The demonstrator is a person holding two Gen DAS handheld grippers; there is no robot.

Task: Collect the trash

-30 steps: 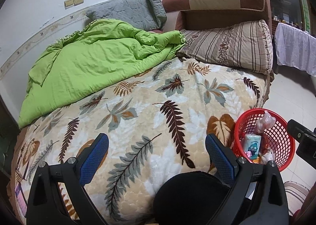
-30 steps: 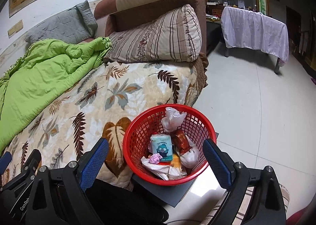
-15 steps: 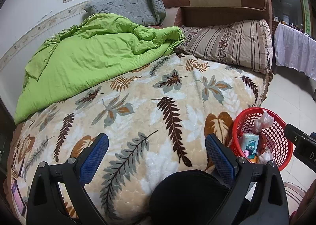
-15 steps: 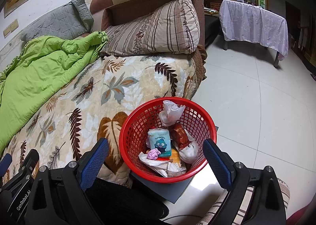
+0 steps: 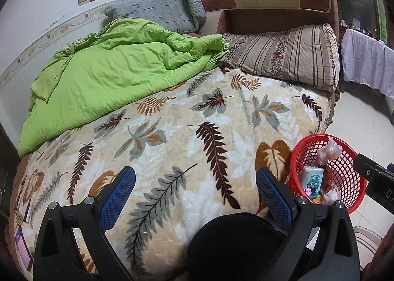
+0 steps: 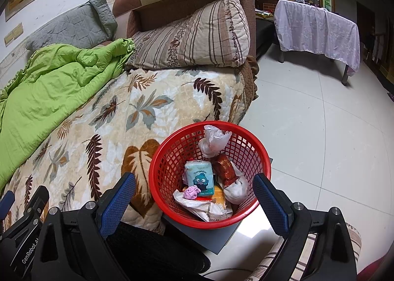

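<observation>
Taking the red basket [image 6: 209, 177] as landmark: to its left lies the bed [image 5: 172, 133], with a green quilt [image 5: 118, 74] at the bed's far left. The left gripper [image 5: 195, 182] hangs over the bed left of the basket, jaws wide apart and empty. The basket stands on the floor [image 6: 307, 121] just beside the bed's edge, and holds the trash: a tissue pack [image 6: 199, 177], a pink wad [image 6: 192, 192], a red wrapper [image 6: 224, 167], a clear bag [image 6: 214, 143]. The right gripper [image 6: 194, 197] hangs above the basket, jaws wide open, empty, straddling its near rim.
</observation>
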